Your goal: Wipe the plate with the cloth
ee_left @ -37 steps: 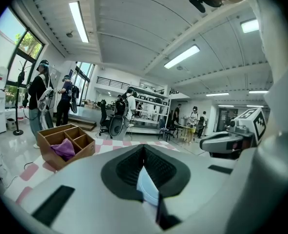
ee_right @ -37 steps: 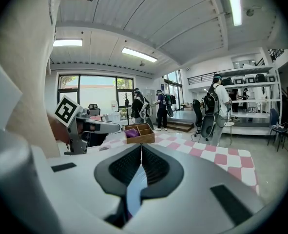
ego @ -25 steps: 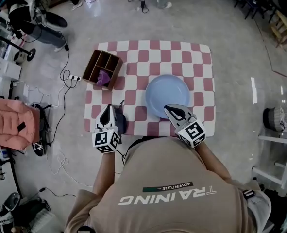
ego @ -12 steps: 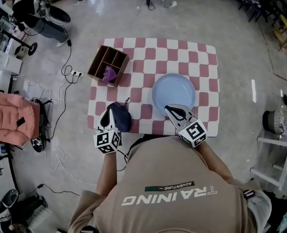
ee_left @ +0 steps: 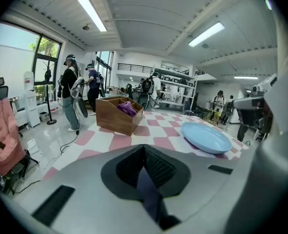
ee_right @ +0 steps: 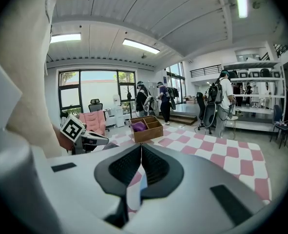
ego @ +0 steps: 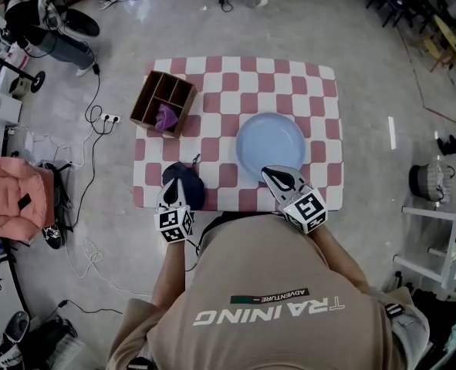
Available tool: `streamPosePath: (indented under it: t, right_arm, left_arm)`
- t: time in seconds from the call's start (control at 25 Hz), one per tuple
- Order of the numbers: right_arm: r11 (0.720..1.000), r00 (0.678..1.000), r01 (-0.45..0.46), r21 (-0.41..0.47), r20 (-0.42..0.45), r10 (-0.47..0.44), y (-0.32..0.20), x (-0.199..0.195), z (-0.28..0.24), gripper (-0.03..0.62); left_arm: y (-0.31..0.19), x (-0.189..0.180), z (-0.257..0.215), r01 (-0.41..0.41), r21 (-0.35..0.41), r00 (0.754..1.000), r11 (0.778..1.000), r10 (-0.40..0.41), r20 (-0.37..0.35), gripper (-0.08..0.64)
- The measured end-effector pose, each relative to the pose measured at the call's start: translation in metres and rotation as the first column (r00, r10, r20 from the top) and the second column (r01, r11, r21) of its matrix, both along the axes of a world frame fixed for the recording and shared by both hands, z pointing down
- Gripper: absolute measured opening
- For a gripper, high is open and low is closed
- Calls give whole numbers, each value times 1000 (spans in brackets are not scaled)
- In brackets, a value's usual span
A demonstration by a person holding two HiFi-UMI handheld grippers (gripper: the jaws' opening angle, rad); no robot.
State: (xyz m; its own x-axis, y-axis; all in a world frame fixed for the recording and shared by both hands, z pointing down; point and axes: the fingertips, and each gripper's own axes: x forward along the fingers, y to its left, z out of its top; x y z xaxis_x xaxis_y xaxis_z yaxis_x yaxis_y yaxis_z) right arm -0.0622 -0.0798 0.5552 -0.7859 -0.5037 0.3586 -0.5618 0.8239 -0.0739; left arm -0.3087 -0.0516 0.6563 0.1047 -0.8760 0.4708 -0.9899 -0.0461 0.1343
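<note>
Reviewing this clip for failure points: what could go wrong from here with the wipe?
The left gripper pinches only a thin fold of the dark cloth in its jaws, so the cloth may slip out under pressure. The plate on the checked mat could slide when rubbed.

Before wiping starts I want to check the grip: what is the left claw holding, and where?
The dark blue cloth, pinched by a narrow fold in the shut left claw.
</note>
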Motion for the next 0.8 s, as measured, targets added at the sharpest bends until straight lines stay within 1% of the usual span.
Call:
streamPosePath:
  t: [0.08, 0.2, 0.44, 0.48, 0.52, 0.56, 0.6, 0.68, 0.8]
  right_arm:
    - [1000, 1000, -11, 1, -5, 11, 0, 2, -1, 18]
    - [1000, 1000, -24, 0, -10, 24, 1, 4, 0, 18]
    - [999, 999, -32, 6, -5, 32, 2, 5, -1, 18]
    - [1000, 1000, -30, 7, -3, 30, 1, 4, -2, 18]
    - [1000, 1000, -28, 9, 0, 28, 2, 3, -3, 18]
    - [1000, 1000, -25, 10, 2, 25, 2, 2, -4, 18]
    - [1000, 1000, -22, 13, 3, 22, 2, 2, -5, 18]
    - [1000, 1000, -17, 19, 5, 17, 3, 1, -7, 18]
    - [1000, 1000, -18, 23, 9, 17, 4, 4, -6, 18]
  left_arm:
    - [1, 0, 5, -11, -14, 1000, 1000, 11, -2, 11]
    - [0, 1, 5, -21, -12, 1000, 1000, 21, -6, 11]
    - [-4, 1, 3, -12, -9, 1000, 1000, 12, 28, 20]
    - [-4, 2, 3, -8, -16, 1000, 1000, 8, 27, 35]
    - [-4, 2, 4, -3, -26, 1000, 1000, 4, 21, 78]
    - [-3, 2, 6, 2, -38, 1000, 999, -2, 10, 161]
    - [-3, 2, 7, 10, -50, 1000, 999, -10, 0, 220]
    - [-2, 0, 12, 30, -72, 999, 997, -31, -8, 263]
    - [0, -2, 17, 55, -100, 998, 993, -56, -5, 276]
